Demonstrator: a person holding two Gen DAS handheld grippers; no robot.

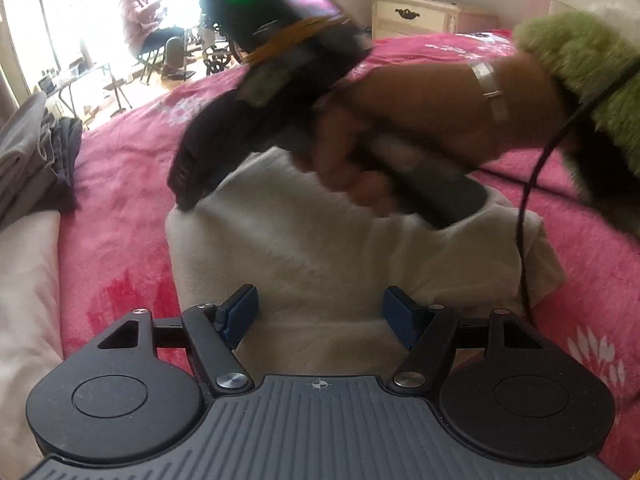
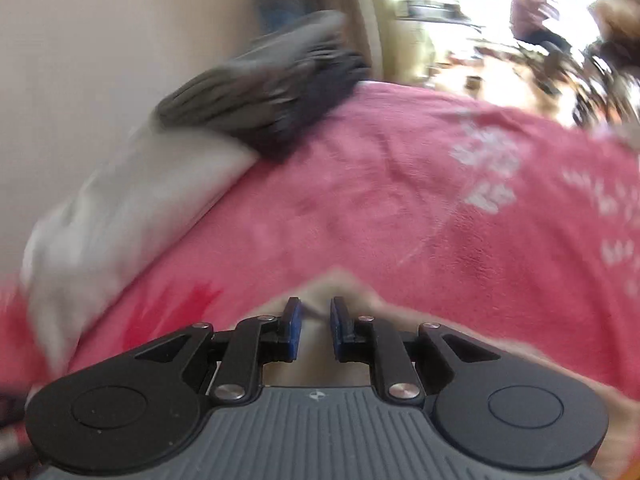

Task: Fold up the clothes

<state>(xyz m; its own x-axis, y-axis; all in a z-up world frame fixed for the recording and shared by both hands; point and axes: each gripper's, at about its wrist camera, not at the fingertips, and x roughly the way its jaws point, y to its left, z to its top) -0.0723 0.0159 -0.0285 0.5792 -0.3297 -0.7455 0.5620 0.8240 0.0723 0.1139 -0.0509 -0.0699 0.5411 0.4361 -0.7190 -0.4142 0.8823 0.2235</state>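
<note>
The left tongs (image 1: 318,312) stand spread wide above the near edge of a cream garment (image 1: 320,248), with nothing between the blue pads (image 1: 240,316); the cloth lies under them rather than in them. The right tongs (image 2: 316,326) are drawn in to a narrow gap. A thin strip of the same cream cloth seems to run between their pads, though motion blur leaves it unclear whether they really pinch it (I would not call it a firm hold). In the left wrist view the person's right hand (image 1: 400,136), in a green fuzzy sleeve (image 1: 580,76), carries those tongs down onto the garment's far left corner.

The garment lies in the middle of the bed, on a pink blanket (image 1: 128,200) with white flower prints. It already forms a compact, roughly rectangular shape with doubled edges, so this piece looks mostly folded; perhaps one last fold or a smoothing remains.

Farther out, at the bed's edge by the wall, a stack of grey and dark clothes (image 2: 264,88) sits on a pale pillow (image 2: 132,208), apparently finished work. No unfolded clothes are visible.
</note>
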